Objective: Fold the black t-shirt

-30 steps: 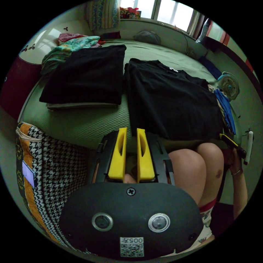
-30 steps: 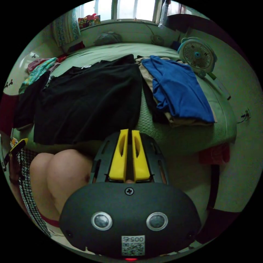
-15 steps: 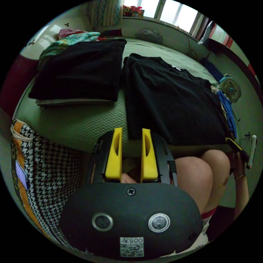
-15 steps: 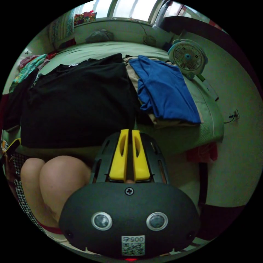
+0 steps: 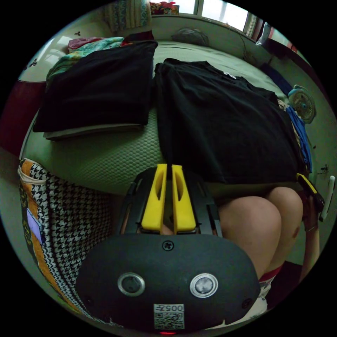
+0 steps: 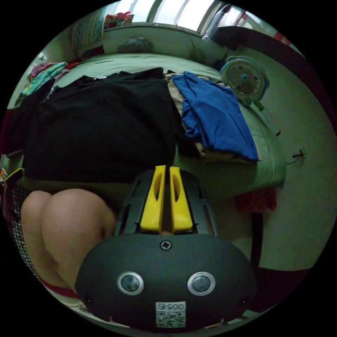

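Observation:
The black t-shirt [image 5: 221, 119] lies spread flat on the green bed [image 5: 116, 158], its hem at the bed's near edge just above the person's knees [image 5: 252, 221]. In the right gripper view the same t-shirt [image 6: 98, 126] covers the left half of the bed. My left gripper [image 5: 168, 168] hovers at the near bed edge by the shirt's lower left corner, jaws shut with nothing between them. My right gripper [image 6: 165, 170] hangs below the shirt's lower right corner, jaws shut and empty. The right gripper's yellow tip [image 5: 307, 184] shows at the far right of the left gripper view.
A folded black garment [image 5: 94, 87] rests on a pale pad left of the t-shirt. A blue garment [image 6: 214, 112] on a beige pile lies to the right, with a small fan [image 6: 245, 79] behind it. A houndstooth bag [image 5: 63, 217] stands beside the bed. Colourful clothes [image 5: 84, 52] lie at the back.
The left gripper's jaws, slightly apart half a second ago, have come together. Both cameras shifted a little; the t-shirt has not moved.

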`<state>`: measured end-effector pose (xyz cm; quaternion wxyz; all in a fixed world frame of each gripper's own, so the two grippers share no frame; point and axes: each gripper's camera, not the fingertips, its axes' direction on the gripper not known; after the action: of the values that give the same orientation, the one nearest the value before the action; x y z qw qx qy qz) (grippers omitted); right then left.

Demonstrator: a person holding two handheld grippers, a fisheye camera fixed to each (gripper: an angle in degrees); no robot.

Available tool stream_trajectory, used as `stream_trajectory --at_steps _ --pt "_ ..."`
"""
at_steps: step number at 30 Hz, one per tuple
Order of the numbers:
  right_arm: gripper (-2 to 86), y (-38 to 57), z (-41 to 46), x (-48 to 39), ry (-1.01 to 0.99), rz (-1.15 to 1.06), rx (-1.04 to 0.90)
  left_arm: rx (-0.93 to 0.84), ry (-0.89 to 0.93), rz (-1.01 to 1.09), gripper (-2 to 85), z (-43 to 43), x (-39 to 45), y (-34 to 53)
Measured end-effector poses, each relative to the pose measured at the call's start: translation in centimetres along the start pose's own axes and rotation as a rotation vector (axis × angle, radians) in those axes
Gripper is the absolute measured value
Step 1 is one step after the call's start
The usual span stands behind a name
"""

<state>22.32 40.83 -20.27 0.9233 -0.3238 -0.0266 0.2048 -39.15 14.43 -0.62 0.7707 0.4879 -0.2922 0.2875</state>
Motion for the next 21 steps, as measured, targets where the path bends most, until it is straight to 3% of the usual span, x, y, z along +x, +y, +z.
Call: stream_trajectory --at_steps 10,21 --pt "-1.4 3.1 -11.9 5.0 -0.07 0.001 0.146 0.157 0.085 0.001 2.4 -13.4 -4.8 8.0" --pt "-1.5 9.4 -24.4 12.5 -0.149 0.152 0.249 0.279 0.163 0.018 1.9 -28.3 -9.1 15.2"
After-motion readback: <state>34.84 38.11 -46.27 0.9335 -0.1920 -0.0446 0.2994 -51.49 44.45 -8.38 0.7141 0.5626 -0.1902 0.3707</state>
